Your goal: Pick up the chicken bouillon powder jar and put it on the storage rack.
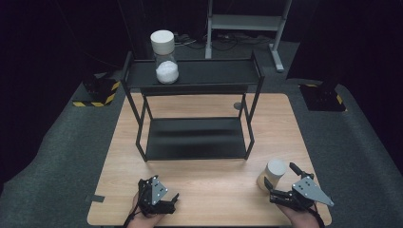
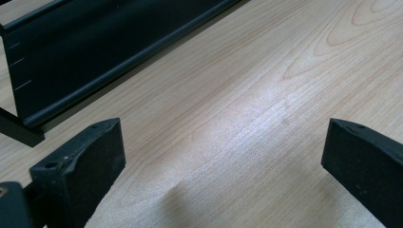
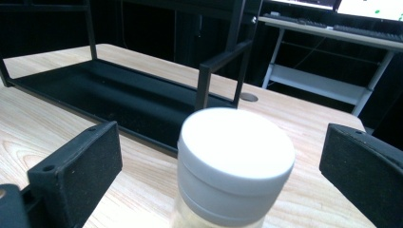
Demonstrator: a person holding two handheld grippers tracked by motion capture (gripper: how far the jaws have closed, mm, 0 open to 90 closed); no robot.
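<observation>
Two jars on show here: one with a white lid (image 1: pixel 162 42) sits up on the top shelf of the black rack (image 1: pixel 195 73), white stuff in its glass bottom, and the other white-lidded jar (image 1: pixel 273 173) stands on the wooden table (image 1: pixel 199 190) near the front right corner. We have the right gripper (image 1: pixel 280 181) just behind that near jar, and in the right gripper view its jaws are spread wide on either side of the lid (image 3: pixel 236 147), touching nothing. Over on the left, the left gripper (image 1: pixel 167 203) rests low at the front edge of the table, well apart from both jars. In the left gripper view we see its jaws wide apart too, bare wood between them and the rack's lower shelf (image 2: pixel 95 52) beyond.
</observation>
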